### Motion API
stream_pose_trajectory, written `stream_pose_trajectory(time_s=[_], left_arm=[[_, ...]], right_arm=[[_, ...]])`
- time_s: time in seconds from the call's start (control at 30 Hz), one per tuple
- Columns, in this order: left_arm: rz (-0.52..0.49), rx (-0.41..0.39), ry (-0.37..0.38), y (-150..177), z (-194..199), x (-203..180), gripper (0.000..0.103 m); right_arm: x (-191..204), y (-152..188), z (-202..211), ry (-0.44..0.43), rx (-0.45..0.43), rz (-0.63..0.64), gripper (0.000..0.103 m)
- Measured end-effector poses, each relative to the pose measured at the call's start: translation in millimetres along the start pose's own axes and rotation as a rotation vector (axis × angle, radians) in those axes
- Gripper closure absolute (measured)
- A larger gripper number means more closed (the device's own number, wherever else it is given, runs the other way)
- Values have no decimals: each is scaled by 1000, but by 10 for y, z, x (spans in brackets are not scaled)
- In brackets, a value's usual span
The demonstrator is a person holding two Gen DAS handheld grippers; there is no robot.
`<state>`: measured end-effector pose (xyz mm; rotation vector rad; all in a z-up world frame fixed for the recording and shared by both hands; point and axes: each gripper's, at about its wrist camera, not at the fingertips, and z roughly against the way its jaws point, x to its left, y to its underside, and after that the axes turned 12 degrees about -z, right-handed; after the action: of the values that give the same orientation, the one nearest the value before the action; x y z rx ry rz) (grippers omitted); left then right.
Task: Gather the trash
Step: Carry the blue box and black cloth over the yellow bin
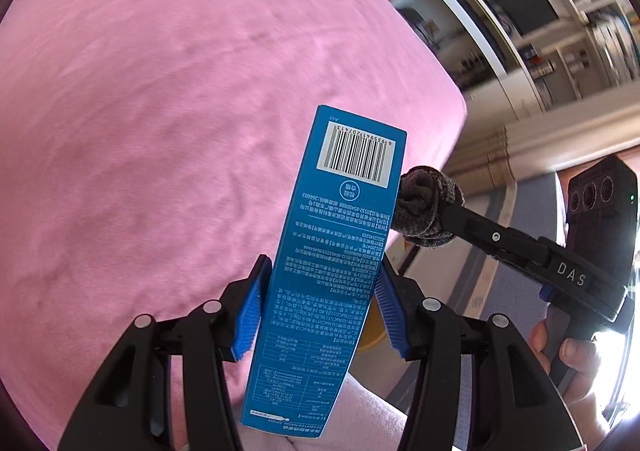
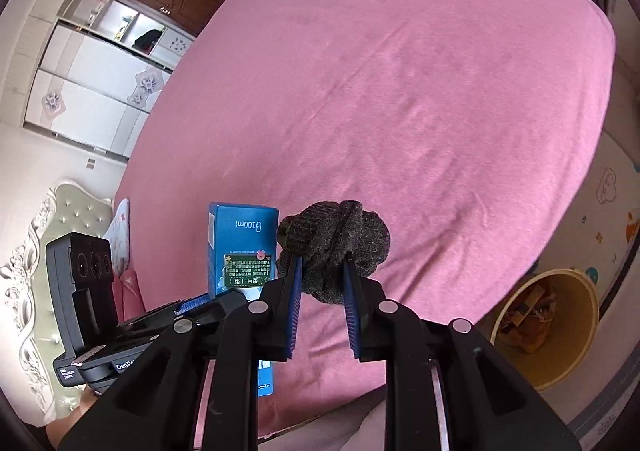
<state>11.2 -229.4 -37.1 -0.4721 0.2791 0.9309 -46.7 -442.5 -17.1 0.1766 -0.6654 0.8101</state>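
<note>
Holding two items above the pink bed (image 2: 400, 91): our left gripper (image 1: 320, 307) clamps a blue carton (image 1: 332, 251); our right gripper (image 2: 320, 291) pinches a balled grey sock (image 2: 334, 247). Risk: the smooth carton could slide out on the way to the yellow bin (image 2: 560, 331).

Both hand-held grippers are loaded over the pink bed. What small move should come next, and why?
Probably swing the right hand-held gripper, shut on the dark sock ball, toward the yellow bin beside the bed. The left hand-held gripper already clamps the blue box.
</note>
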Motion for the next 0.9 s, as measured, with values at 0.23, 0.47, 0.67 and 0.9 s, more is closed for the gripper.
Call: stream_pose_trajectory(time_s=[0.23,0.47,0.67,0.9], left_arm=[[-137,112,52,-106,-523,-795,51],[-247,219,90,-90,-1124,-1553,51],[-312,325,104,74,-1756,-2005,51],[-341,415,89,287,-2432,-2253,51]], right_arm=[[-805,99,606,50,-93,-135,83],[-1688,331,1001,96,-128,-290,83],[-2418,589,1081,128,-125,-430,83],[-3090,757,988,172,-100,-505,83]])
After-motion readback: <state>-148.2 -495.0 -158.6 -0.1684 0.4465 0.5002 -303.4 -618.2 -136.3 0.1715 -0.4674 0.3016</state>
